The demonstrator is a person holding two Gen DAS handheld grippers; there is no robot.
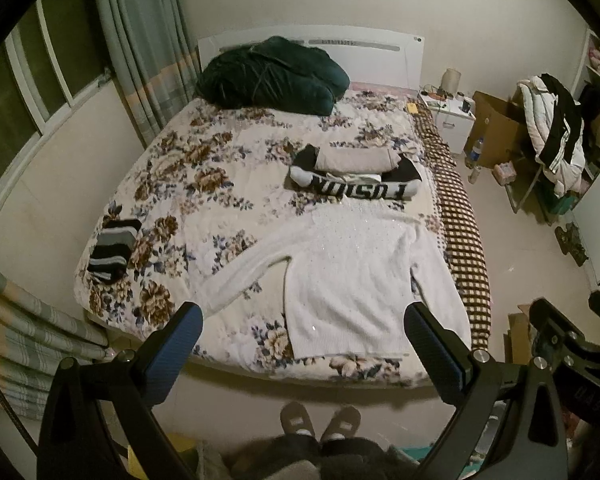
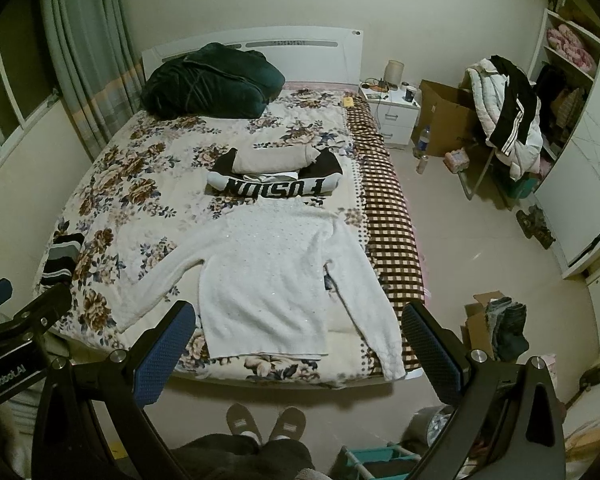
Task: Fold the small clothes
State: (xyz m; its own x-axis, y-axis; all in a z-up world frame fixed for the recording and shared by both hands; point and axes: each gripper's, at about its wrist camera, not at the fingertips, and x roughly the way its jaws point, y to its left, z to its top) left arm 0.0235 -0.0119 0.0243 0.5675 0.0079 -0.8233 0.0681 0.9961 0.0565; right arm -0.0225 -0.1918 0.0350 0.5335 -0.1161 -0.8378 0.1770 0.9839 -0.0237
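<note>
A bed (image 1: 220, 168) with a floral cover fills the room, a white sweater (image 1: 352, 280) spread flat at its near end, sleeves angled out to either side. Beyond the sweater's collar lies a black-and-white garment (image 1: 352, 190) printed with the word FUSION, and a folded beige piece (image 1: 354, 160) rests on top of it. A dark green bundle (image 1: 268, 74) is heaped against the headboard. A small stack of striped black-and-grey clothes (image 1: 114, 250) sits at the bed's left edge.

A person in grey slippers (image 2: 264, 422) stands at the foot of the bed, holding both tools above the floor. The left tongs (image 1: 302, 338) are released, the blue pads wide apart and gripping nothing. The right tongs (image 2: 298, 334) are likewise released and empty.

Only the right-hand view takes in the sweater's right cuff (image 2: 392, 364) hanging over the checked side of the bed, and a small open cardboard box (image 2: 484, 312) on the floor holding dark folded clothes (image 2: 506, 328). Its shelves at the far right hold a pink bundle (image 2: 568, 42).

Both views show a large open cardboard box (image 2: 448, 120) beside the white nightstand (image 2: 394, 114), its contents hidden, with a plastic bottle (image 2: 422, 140) just in front and a chair heaped with jackets (image 2: 508, 116) nearby.
</note>
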